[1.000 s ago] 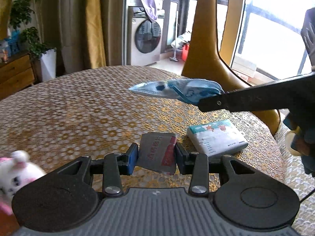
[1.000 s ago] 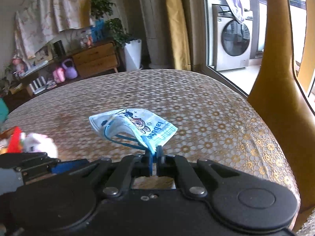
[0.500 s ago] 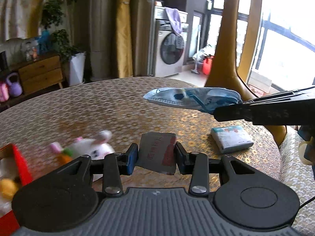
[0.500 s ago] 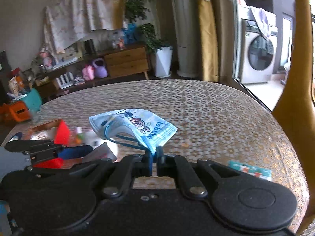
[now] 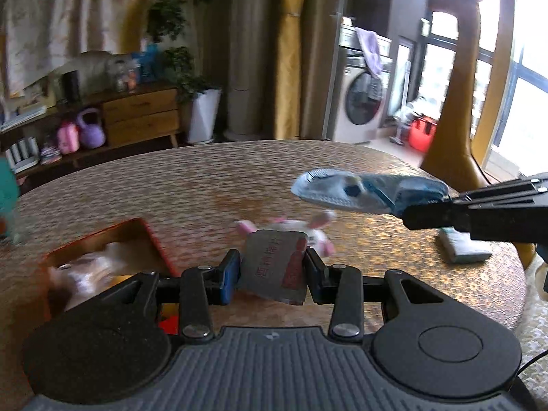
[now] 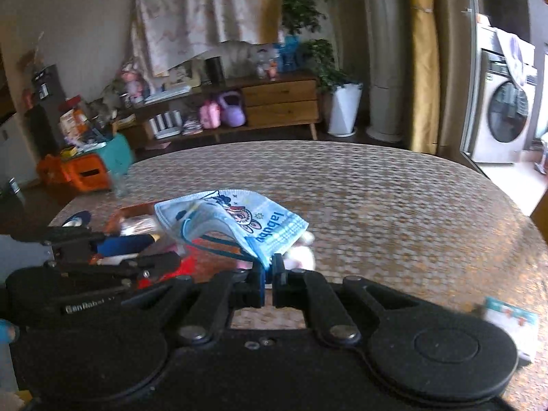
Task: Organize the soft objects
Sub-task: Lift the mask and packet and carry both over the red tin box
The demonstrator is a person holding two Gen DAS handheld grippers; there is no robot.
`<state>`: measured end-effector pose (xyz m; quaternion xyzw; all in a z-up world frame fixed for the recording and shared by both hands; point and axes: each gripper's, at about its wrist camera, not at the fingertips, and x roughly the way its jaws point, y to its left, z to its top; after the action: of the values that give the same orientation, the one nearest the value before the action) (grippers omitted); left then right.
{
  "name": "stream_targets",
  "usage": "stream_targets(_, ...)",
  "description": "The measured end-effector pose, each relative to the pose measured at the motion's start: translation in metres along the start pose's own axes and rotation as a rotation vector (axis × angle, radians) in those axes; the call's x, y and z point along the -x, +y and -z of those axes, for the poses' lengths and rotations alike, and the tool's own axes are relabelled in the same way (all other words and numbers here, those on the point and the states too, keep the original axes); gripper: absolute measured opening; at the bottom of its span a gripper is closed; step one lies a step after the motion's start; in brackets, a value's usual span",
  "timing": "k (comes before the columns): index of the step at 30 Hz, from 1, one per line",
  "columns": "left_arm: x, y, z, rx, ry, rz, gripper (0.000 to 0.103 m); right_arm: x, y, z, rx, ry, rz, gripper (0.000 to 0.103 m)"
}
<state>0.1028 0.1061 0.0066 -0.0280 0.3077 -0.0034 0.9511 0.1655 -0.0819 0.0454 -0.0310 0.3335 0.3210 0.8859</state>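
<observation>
Left tongs [image 5: 270, 275], lower centre of left view, clamp small grey packet with red label [image 5: 274, 270] across its flat sides, held above desk [image 5: 171, 185], likely for carry toward red open box [image 5: 102, 243] at lower left. Right tongs [image 6: 269, 272] pinch one corner of light-blue cartoon-printed face mask [image 6: 233, 219]; mask hangs limp, folded, blue ear loop dangling, mid-frame above desk. White-pink plush toy [image 5: 318, 229] lies on desk behind packet.

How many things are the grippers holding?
2. The left gripper holds a grey packet; the right gripper pinches a blue mask above the table.
</observation>
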Motion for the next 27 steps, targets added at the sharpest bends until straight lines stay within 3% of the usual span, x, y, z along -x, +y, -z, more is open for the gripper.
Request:
stream_targets(8,0.016,0.069,0.001,0.065,-0.009,-0.107,0.04,-0.027,0.052,-0.008,0.057,0.025,-0.051,0.002)
stream_targets(17,0.007,0.135,-0.003,0.089,-0.005,-0.227,0.04,-0.064,0.102,-0.016,0.145,0.055,-0.072,0.003)
stream_targets(27,-0.026,0.187,-0.011,0.123,0.032,-0.267,0.04,-0.115,0.146,-0.009,0.273,0.126,-0.083,0.003)
